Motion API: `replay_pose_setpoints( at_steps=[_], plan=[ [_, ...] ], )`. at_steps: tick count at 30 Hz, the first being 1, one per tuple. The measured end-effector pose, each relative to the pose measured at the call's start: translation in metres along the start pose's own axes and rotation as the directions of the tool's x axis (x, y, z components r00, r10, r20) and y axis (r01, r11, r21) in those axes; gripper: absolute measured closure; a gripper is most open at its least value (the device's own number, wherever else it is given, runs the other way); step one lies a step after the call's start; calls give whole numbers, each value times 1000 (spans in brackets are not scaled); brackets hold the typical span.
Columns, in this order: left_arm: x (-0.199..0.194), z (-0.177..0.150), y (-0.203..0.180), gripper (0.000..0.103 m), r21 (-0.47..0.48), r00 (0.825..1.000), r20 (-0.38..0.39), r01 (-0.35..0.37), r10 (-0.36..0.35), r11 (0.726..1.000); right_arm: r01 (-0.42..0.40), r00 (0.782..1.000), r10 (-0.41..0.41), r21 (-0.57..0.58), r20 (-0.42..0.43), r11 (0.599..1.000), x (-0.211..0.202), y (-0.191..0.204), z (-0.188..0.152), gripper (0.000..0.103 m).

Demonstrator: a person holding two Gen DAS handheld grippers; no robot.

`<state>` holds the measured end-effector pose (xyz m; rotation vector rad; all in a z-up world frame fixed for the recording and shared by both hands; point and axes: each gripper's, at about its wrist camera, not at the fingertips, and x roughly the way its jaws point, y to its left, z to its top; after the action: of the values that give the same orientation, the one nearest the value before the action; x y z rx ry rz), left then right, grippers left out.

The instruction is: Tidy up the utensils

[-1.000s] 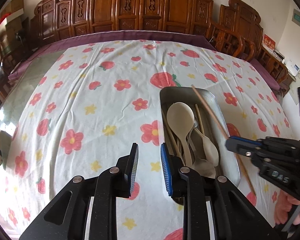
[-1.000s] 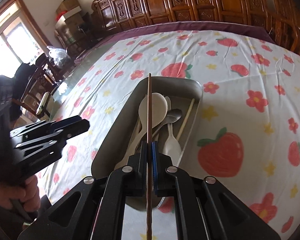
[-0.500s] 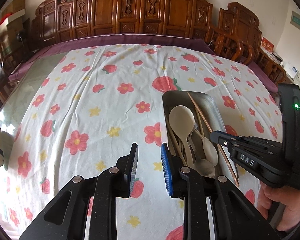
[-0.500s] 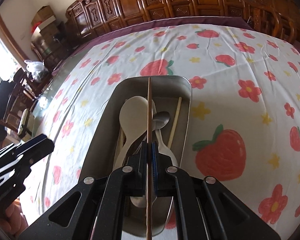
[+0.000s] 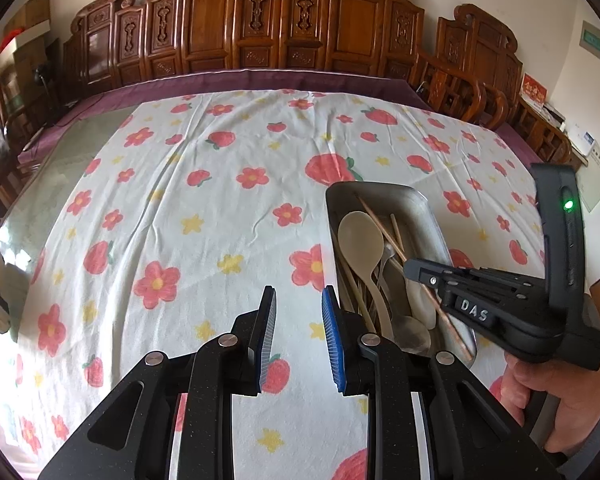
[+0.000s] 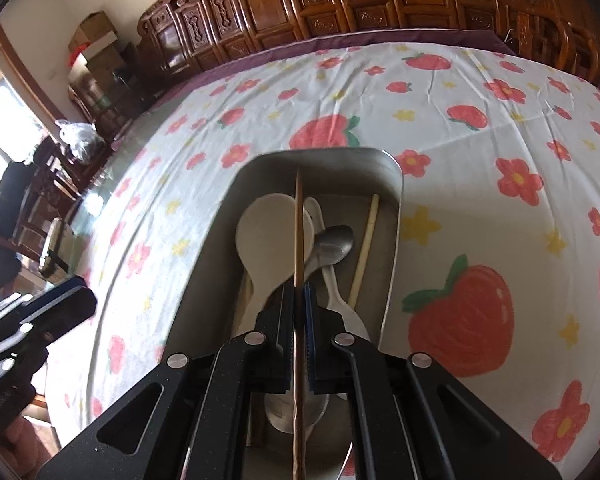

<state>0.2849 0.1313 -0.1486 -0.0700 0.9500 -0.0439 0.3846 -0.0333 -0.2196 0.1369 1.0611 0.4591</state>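
Carved wooden chairs [image 5: 284, 28] ring the flowered table [image 5: 204, 216]. Only the right wrist view shows the right tool [image 6: 299, 300] clamped on a brown chopstick [image 6: 299, 224] over the metal tray [image 6: 396, 216]; left tool [image 5: 299, 312] apart, empty.

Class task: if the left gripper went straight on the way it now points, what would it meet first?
Probably the flowered tablecloth: the left gripper aims at bare cloth, left of the metal tray. Depth is uncertain.

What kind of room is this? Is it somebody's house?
Probably a home dining room. A big table wears a strawberry-and-flower tablecloth, carved wooden chairs line the wall behind it, and a metal tray on the table holds spoons and chopsticks.
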Motion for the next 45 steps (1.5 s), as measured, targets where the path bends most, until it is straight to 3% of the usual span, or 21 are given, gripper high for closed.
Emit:
replay_pose_setpoints(
  at_steps=[6, 18, 21, 24, 26, 27, 28, 31, 35, 37, 39, 45],
  plan=[
    [-1, 1, -1, 81, 2, 1000, 3, 1, -1, 1000, -21, 999, 23, -60, 29, 998, -15, 7, 3, 93],
    [-23, -1, -22, 80, 22, 999, 50, -1, 0, 1000, 49, 994, -30, -173, 106, 984, -77, -5, -26, 93],
    [-34, -5, -30, 71, 25, 998, 70, -5, 3, 1000, 59, 992, -37, -178, 125, 982, -94, -10, -34, 93],
    [-43, -11, -39, 68, 32, 997, 81, -9, 6, 999, 68, 989, -41, -181, 145, 981, -114, -13, -44, 93],
    [-50, -16, -46, 59, 40, 996, 93, -12, 8, 999, 69, 986, -40, -178, 161, 982, -126, -15, -50, 93],
    [-54, -18, -49, 50, 43, 995, 102, -14, 10, 999, 72, 985, -41, -178, 170, 981, -134, -16, -55, 93],
    [-57, -20, -51, 41, 47, 994, 111, -18, 12, 999, 78, 983, -46, -178, 178, 981, -140, -17, -58, 90],
    [-67, -27, -60, 20, 50, 991, 134, -31, 24, 998, 111, 973, -73, -167, 219, 980, -160, -20, -69, 43],
    [-77, -34, -70, 11, 60, 988, 151, -41, 32, 997, 145, 958, -101, -151, 267, 978, -183, -27, -81, 22],
    [-83, -38, -76, 8, 71, 985, 169, -45, 32, 996, 156, 952, -110, -143, 287, 977, -193, -30, -87, 8],
    [-89, -41, -82, 8, 79, 984, 175, -37, 23, 996, 166, 945, -118, -136, 304, 977, -203, -32, -94, 3],
    [-100, -55, -96, 8, 86, 985, 174, -26, 11, 996, 172, 938, -129, -111, 320, 979, -224, -39, -113, 3]
  ],
)
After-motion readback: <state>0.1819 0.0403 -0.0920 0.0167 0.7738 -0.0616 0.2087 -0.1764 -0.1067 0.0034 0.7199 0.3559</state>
